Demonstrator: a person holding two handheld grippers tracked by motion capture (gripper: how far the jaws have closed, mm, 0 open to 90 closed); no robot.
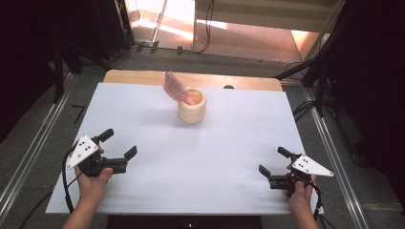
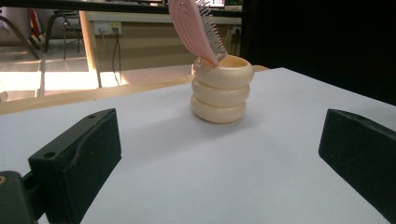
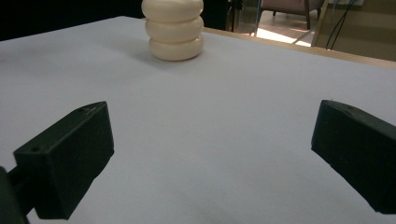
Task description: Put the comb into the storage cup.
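While both grippers [image 1: 116, 143] [image 1: 271, 161] sit wide open and empty, the pink hairbrush [image 1: 175, 88] leans in the cream holder [image 1: 192, 107]. It looks light and stiff; pinch its smooth back, not the bristles.

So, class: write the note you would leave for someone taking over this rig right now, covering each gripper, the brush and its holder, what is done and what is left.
Left gripper: open, holding nothing, low over the near left of the white table.
Right gripper: open, holding nothing, near right.
Pink hairbrush: stands handle-down in the cream ringed holder, bristle head leaning out to the left in the high view. Holder sits upright at the far middle of the table.
Done: brush is in the holder.
Left: probably nothing if storing it was the aim; neither gripper touches either thing.
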